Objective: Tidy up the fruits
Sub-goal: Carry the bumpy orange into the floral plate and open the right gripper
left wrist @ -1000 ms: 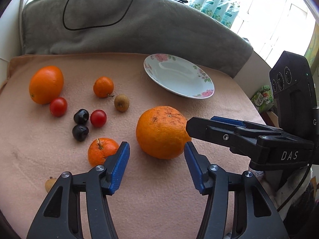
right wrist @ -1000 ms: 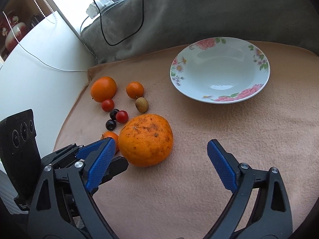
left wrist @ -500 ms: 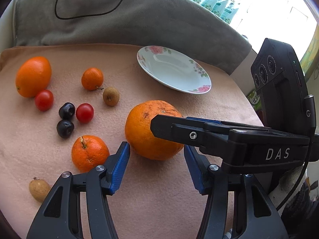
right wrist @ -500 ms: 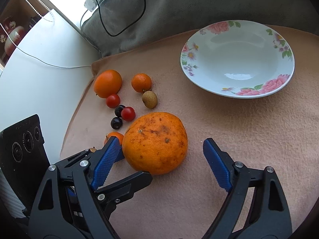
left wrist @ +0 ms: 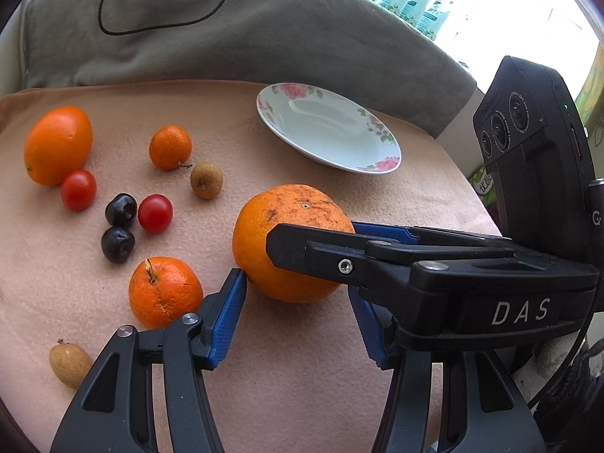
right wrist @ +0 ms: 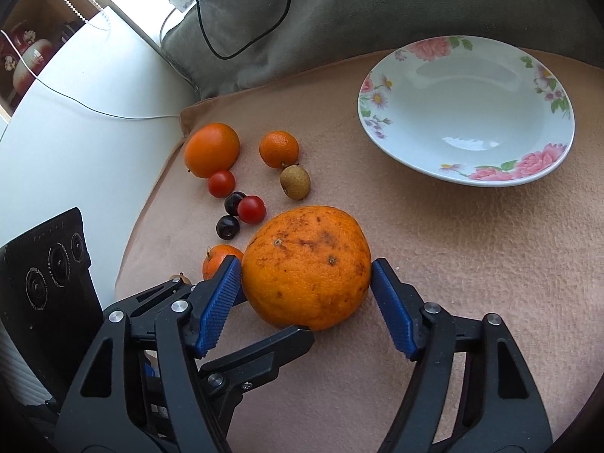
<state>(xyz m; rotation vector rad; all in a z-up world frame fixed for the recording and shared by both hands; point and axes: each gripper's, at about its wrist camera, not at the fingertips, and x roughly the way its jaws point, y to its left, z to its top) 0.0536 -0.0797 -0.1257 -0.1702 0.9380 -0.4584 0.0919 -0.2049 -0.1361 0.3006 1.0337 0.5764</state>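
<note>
Two grippers crowd the big orange now. At the far left lie a smooth orange (right wrist: 212,149), cherry tomatoes (right wrist: 221,183) and dark cherries (right wrist: 227,226), with two mandarins (left wrist: 170,147) and small brown fruits (left wrist: 206,180) nearby, all loose on the peach blanket (right wrist: 472,264). Nearer the middle, the left gripper (left wrist: 298,313) hangs spread wide, its left finger just touching the big orange (right wrist: 306,266) and its right finger hidden behind the other tool. Half a second ago the right gripper (right wrist: 306,294) stood open around this fruit; its blue fingers (right wrist: 221,298) have since closed until both pads touch the peel, so I judge the grasp is made or nearly so, and the lift comes next. The orange still rests on the blanket. To the far right sits the flowered plate (right wrist: 558,151), bare, with open blanket between it and the orange. The left gripper's finger lies under the orange's near side, so rising first seems the safer way out.
</note>
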